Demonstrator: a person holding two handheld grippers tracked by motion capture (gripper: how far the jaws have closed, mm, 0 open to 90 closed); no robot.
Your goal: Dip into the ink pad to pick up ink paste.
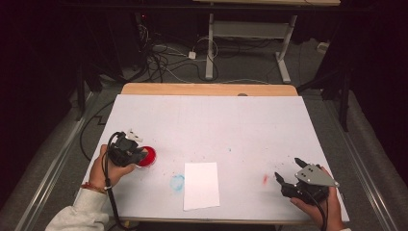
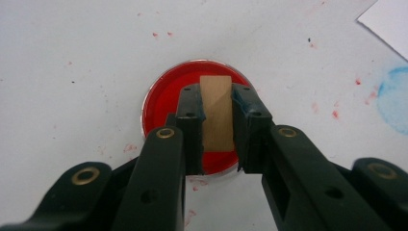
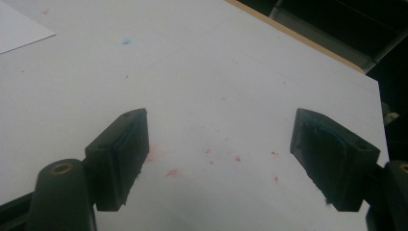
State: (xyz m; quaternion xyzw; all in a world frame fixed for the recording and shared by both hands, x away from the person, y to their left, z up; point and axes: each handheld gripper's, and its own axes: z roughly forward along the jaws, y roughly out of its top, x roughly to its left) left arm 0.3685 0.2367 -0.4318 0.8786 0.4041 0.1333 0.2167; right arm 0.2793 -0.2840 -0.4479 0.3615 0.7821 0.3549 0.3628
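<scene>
One round red dish (image 2: 192, 122) sits on the white table (image 1: 216, 125), and everything else here can be placed from it. The left gripper (image 2: 217, 103) stands directly over this dish, its two black jaws clamped on a single small wooden block (image 2: 215, 113), which is held upright above the red surface; whether the block's lower end touches the red cannot be told. In the high view the dish (image 1: 148, 155) lies at the table's left side, partly covered by the left gripper (image 1: 139, 154) and the hand that carries it.

To the right of the dish, near the table's front edge, lies one white sheet of paper (image 1: 201, 185). Between dish and paper there is one pale blue smear (image 1: 177, 182). Well beyond the paper, far from the dish at the table's right front corner, the right gripper (image 1: 288, 173) rests in the person's other hand, its two jaws spread wide with nothing between them, above scattered red specks (image 3: 192, 163)
</scene>
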